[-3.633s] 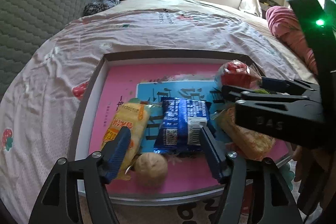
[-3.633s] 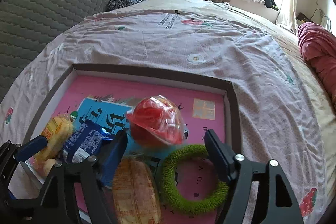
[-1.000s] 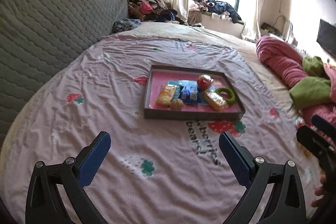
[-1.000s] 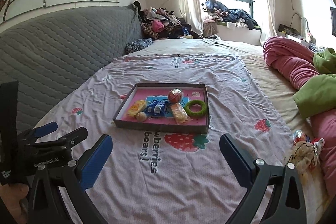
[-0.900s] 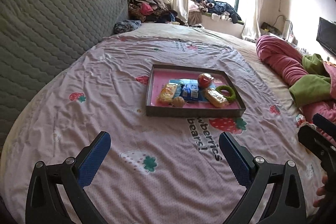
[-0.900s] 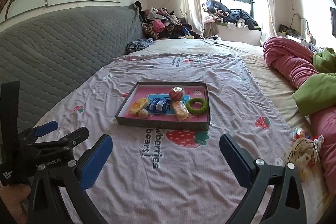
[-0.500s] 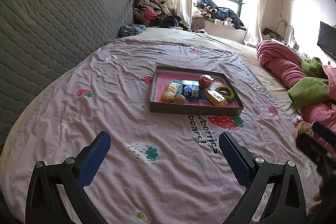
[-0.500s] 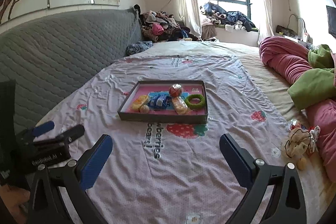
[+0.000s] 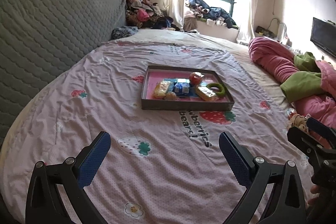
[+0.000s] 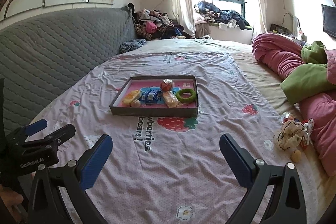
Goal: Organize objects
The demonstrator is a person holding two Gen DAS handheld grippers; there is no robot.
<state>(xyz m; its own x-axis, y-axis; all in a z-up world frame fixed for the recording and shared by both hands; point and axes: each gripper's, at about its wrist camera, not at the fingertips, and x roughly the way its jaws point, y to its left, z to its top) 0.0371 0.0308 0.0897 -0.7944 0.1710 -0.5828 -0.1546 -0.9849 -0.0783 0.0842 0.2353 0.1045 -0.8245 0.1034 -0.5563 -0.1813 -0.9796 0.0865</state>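
Fingers [image 9: 95, 157] of the left gripper [image 9: 164, 157] and right gripper [image 10: 166, 157] are spread wide, holding nothing above the bed [image 10: 189, 171]. One dark tray [image 10: 155, 111] at the bed's middle holds six things: a green ring [image 10: 186, 96], a red ball [image 10: 167, 85], three snack packets and a small bun.
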